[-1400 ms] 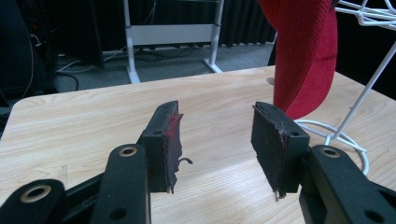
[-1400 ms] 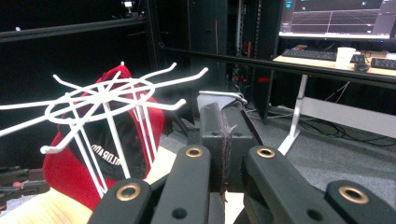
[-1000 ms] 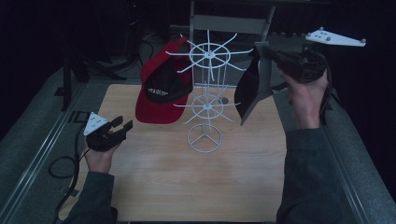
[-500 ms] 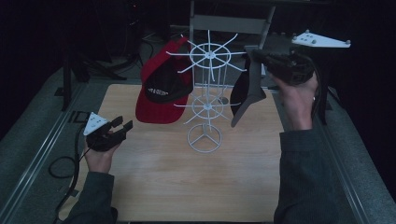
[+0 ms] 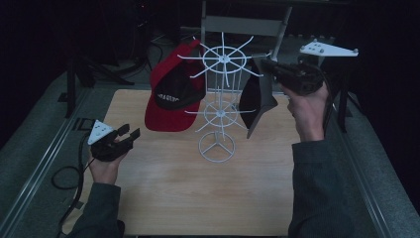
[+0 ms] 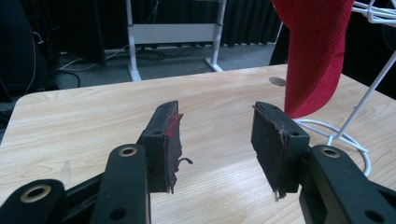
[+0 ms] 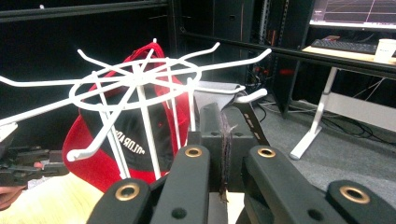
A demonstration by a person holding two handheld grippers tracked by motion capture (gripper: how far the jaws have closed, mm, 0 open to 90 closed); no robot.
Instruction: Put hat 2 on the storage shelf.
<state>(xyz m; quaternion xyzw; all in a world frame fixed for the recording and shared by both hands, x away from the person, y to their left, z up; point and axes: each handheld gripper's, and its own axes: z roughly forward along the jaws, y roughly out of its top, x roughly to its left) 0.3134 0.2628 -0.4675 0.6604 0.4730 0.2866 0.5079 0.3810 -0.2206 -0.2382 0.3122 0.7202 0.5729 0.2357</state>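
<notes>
The black cap (image 5: 255, 101) hangs from the right tongs (image 5: 263, 66), which are clamped on its rear edge; in the right gripper view a thin strip of dark fabric is pinched between the closed jaws. Against the picture a second ago, the cap has travelled inward and a little lower, so its crown is now just beside the outer prongs of the white wire rack (image 5: 221, 106), near a hook tip (image 7: 250, 95) that sits right in front of the tongs in the right gripper view. That reads as the approach to hanging the cap on the upper ring; I judge the cap is not yet on a hook, since its weight looks carried by the tongs alone

On the far side of the rack from the right tongs, a red cap (image 5: 173, 94) already hangs from the upper ring

The left tongs (image 5: 126, 139) have kept their place, low over the bench (image 5: 163, 198), well apart from the right tongs, jaws spread and empty, with the red cap's brim ahead of them
</notes>
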